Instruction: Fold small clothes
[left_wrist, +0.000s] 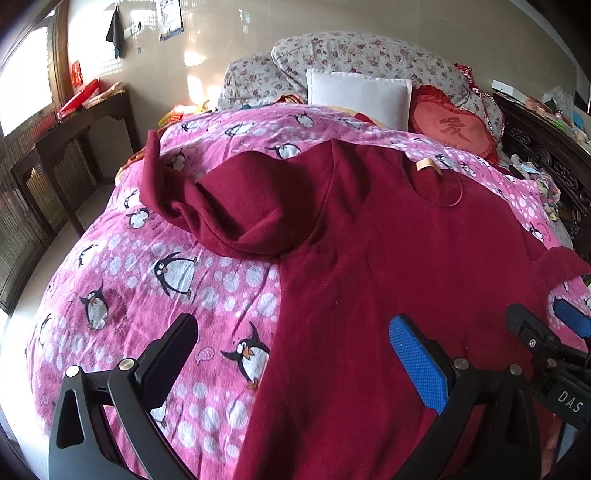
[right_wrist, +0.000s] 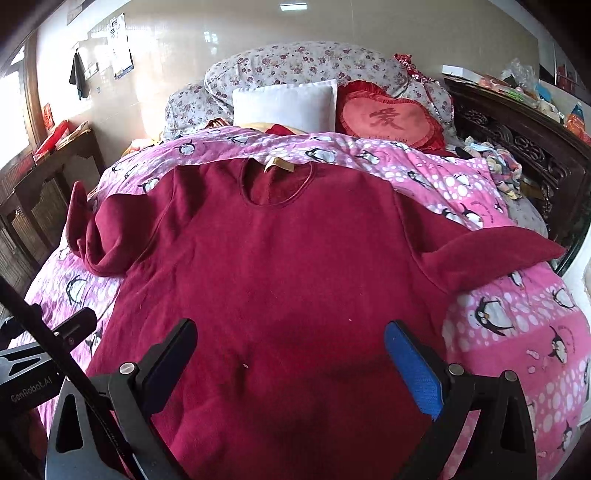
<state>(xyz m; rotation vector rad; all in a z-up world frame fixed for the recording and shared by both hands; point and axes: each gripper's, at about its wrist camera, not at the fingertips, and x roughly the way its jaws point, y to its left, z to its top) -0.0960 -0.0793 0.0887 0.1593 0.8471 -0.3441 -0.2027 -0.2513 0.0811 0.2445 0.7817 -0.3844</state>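
Pink penguin bedspread carries a dark red sweater, lying front up, collar toward the pillows. Both the left gripper and right gripper hover wide open and empty above its hem. Folding looks unstarted; probably the bunched left sleeve needs flattening first.

left hand-held gripper jaws spread wide, right hand-held gripper likewise, side by side
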